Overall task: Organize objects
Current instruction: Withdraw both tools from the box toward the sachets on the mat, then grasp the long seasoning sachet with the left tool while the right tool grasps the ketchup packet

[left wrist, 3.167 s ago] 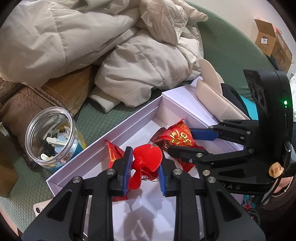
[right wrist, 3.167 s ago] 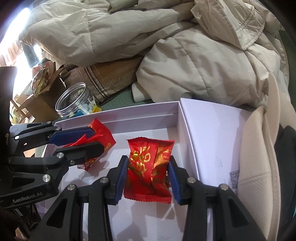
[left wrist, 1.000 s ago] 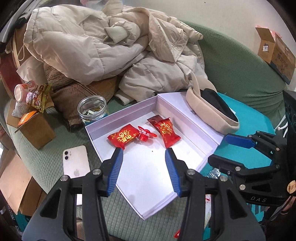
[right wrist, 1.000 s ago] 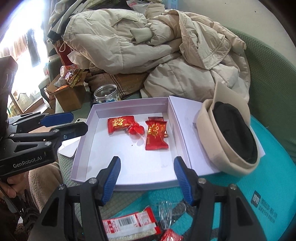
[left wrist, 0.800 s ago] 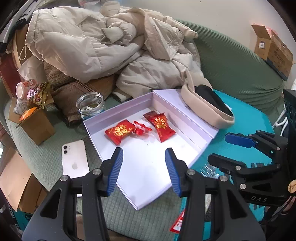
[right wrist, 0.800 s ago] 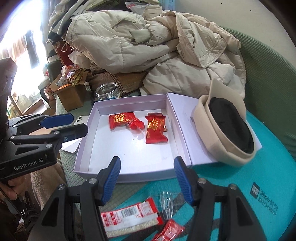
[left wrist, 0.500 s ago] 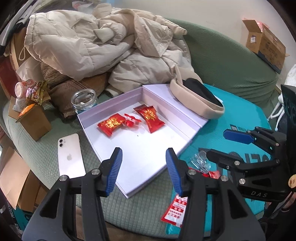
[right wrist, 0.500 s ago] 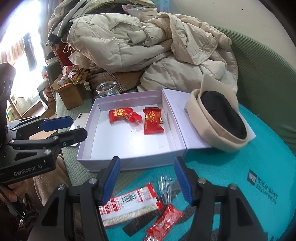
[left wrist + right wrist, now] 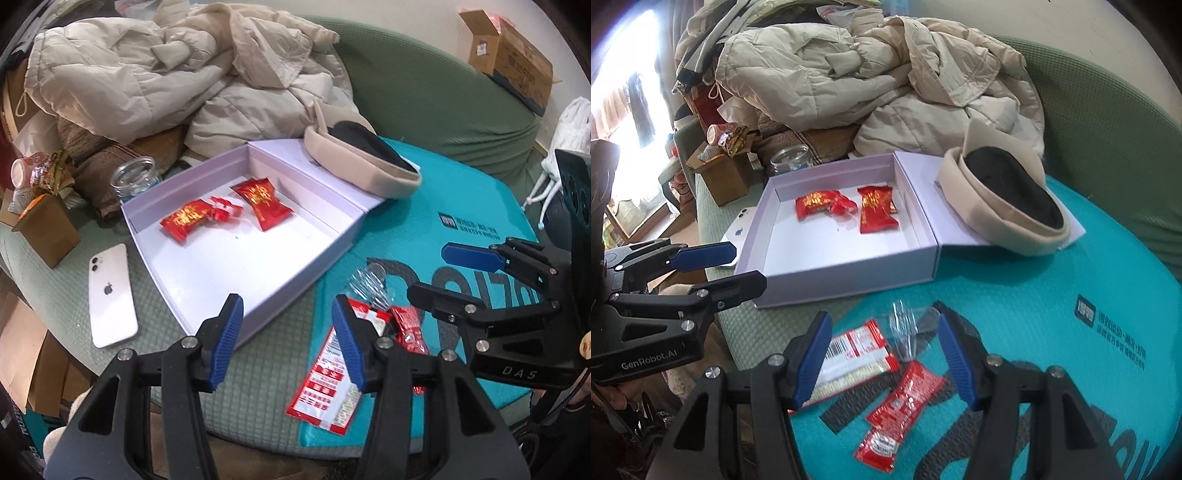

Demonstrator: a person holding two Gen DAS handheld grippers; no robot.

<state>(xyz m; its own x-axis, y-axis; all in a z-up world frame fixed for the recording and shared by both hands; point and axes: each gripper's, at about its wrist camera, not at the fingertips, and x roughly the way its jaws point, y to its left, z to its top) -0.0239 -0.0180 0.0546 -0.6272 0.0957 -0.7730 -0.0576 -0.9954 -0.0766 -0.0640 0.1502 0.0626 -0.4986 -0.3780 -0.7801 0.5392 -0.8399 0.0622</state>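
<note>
Sorting looks partly done: two red foil candy packets [image 9: 846, 208] and a small red plastic piece [image 9: 223, 206] lie inside the shallow white cardboard box [image 9: 846, 273], which sits on the green sofa cushion [image 9: 258, 373]. Left outside, on the teal mat [image 9: 1034, 314] just beside the box, are a flat red-and-white sachet [image 9: 855, 354], a slim red wrapped snack [image 9: 905, 400] and a crumpled clear wrapper [image 9: 903, 326]. The right gripper [image 9: 884, 358] hovers over these with jaws parted and empty. The left gripper [image 9: 286, 338] is likewise parted, gripping nothing, above the box's near corner. These three loose items likely remain to be moved.
</note>
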